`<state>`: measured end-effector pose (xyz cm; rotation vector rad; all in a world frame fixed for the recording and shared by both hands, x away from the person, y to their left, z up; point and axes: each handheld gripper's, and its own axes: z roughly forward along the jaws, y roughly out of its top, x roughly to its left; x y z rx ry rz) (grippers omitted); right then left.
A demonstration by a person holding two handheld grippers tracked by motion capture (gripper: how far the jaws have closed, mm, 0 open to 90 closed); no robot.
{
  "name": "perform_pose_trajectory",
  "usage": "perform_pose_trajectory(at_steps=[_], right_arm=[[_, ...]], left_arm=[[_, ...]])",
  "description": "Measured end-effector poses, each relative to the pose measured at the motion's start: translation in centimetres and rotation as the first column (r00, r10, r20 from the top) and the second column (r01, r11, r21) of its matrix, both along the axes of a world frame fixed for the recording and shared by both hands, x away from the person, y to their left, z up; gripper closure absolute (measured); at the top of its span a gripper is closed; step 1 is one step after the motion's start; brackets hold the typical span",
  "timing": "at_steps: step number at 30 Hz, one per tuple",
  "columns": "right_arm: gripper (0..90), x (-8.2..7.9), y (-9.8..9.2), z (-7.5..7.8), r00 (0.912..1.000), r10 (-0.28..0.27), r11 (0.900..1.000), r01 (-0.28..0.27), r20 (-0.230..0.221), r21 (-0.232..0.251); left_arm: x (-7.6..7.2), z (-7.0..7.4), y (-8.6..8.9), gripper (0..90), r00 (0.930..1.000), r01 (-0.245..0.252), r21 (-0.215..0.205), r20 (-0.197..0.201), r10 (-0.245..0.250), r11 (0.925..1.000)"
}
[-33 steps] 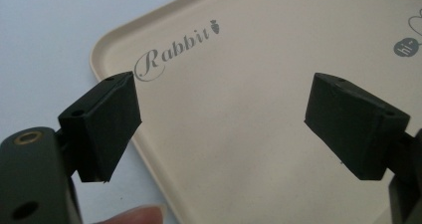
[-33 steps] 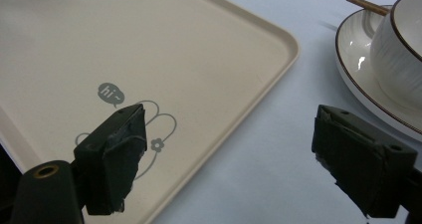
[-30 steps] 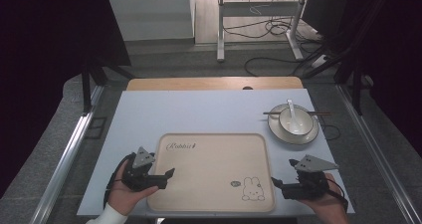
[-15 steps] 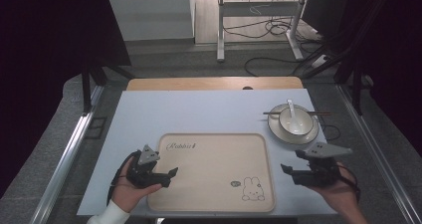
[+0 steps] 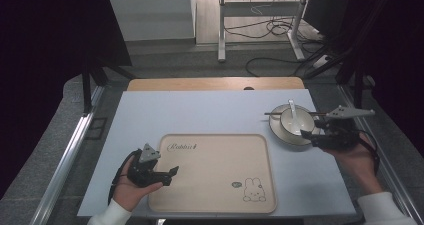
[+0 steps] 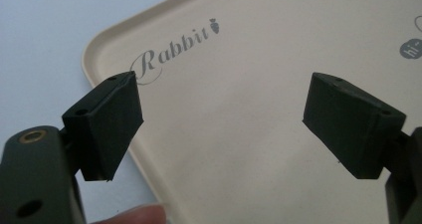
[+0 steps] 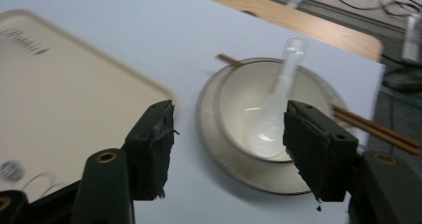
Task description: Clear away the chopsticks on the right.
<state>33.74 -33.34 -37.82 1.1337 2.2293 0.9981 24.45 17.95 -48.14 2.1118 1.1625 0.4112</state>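
- Jaws of my right hand-held gripper (image 5: 306,135) have just been closing, still apart and empty, nearing the bowl (image 7: 259,109).
- I'm holding my left hand-held gripper (image 6: 219,119) wide open over the tray (image 5: 215,185).

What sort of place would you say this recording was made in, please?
Probably a lab or workshop set up for recording, not a dining room: the pale blue table holds only a staged beige tray and a bowl on a plate, with loose cables across the floor behind and dark screens at the sides.
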Motion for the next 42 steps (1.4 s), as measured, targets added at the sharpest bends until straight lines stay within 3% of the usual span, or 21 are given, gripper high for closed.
perform_pose_trajectory(at_steps=[1, 3, 5, 8, 11, 13, 15, 16, 21, 25, 28, 32, 37, 42], right_arm=[[37.9, 0.0, 0.0, 0.0, 1.0, 0.0, 1.0, 0.0, 0.0, 0.0], [40.5, 1.9, -1.1, 0.3, 0.9987, -0.052, 0.999, 0.052, -0.003, -0.014], [41.4, 2.6, -1.5, 0.3, 0.9976, -0.069, 0.997, 0.069, -0.01, -0.021], [44.6, 5.3, -2.9, 0.1, 0.99, -0.125, 0.992, 0.122, -0.065, -0.042], [46.8, 6.6, -3.5, -0.1, 0.9864, -0.14, 0.989, 0.135, -0.087, -0.059], [50.3, 8.4, -4.0, -0.5, 0.9777, -0.164, 0.985, 0.156, -0.131, -0.072], [51.5, 9.1, -4.1, -0.6, 0.9745, -0.176, 0.983, 0.166, -0.139, -0.084], [54.9, 10.2, -4.4, -0.9, 0.9673, -0.21, 0.974, 0.195, -0.142, -0.113], [64.2, 12.7, -5.9, -2.0, 0.9439, -0.275, 0.96, 0.258, -0.183, -0.108], [69.3, 13.9, -6.1, -2.6, 0.9389, -0.274, 0.959, 0.252, -0.208, -0.129], [78.2, 15.4, -6.0, -3.2, 0.9371, -0.268, 0.956, 0.231, -0.224, -0.179], [88.0, 16.7, -5.7, -4.0, 0.9338, -0.253, 0.957, 0.203, -0.253, -0.209], [89.5, 18.3, -5.7, -5.1, 0.9276, -0.263, 0.947, 0.196, -0.265, -0.256], [89.5, 19.4, -6.2, -6.5, 0.9204, -0.284, 0.944, 0.22, -0.269, -0.245]], left_arm=[[0.0, 0.0, 0.0, 15.7, 1.0, 0.0, 0.0, 0.0, 0.0, 1.0], [0.3, -0.1, 0.0, 15.7, 0.9999, 0.004, 0.003, -0.011, -0.004, 1.0], [0.4, -0.1, 0.0, 15.7, 0.9999, 0.006, 0.001, -0.011, -0.006, 1.0], [0.4, -0.2, 0.0, 15.4, 0.9998, 0.013, 0.006, -0.012, -0.013, 0.9999], [0.4, -0.2, 0.0, 15.4, 0.9998, 0.014, -0.002, -0.011, -0.015, 0.9999], [0.5, -0.1, 0.2, 15.4, 0.9998, 0.018, -0.005, -0.013, -0.018, 0.9998], [0.6, -0.1, 0.3, 15.4, 0.9998, 0.016, -0.01, -0.013, -0.016, 0.9998], [0.6, -0.1, 0.3, 15.5, 0.9997, 0.019, -0.01, -0.016, -0.019, 0.9998], [0.6, -0.1, 0.3, 15.4, 0.9996, 0.024, -0.01, -0.015, -0.024, 0.9997], [0.6, -0.1, 0.4, 15.3, 0.9997, 0.019, -0.015, -0.016, -0.02, 0.9997], [0.6, -0.1, 0.5, 15.4, 0.9997, 0.017, -0.013, -0.018, -0.018, 0.9998], [0.4, -0.1, 0.8, 15.4, 0.9999, 0.005, -0.014, -0.015, -0.005, 0.9999], [0.1, -0.1, 1.2, 15.4, 0.9998, -0.016, -0.015, -0.011, 0.016, 0.9997], [-0.2, -0.1, 1.5, 15.4, 0.9992, -0.037, -0.012, -0.011, 0.037, 0.9992]])
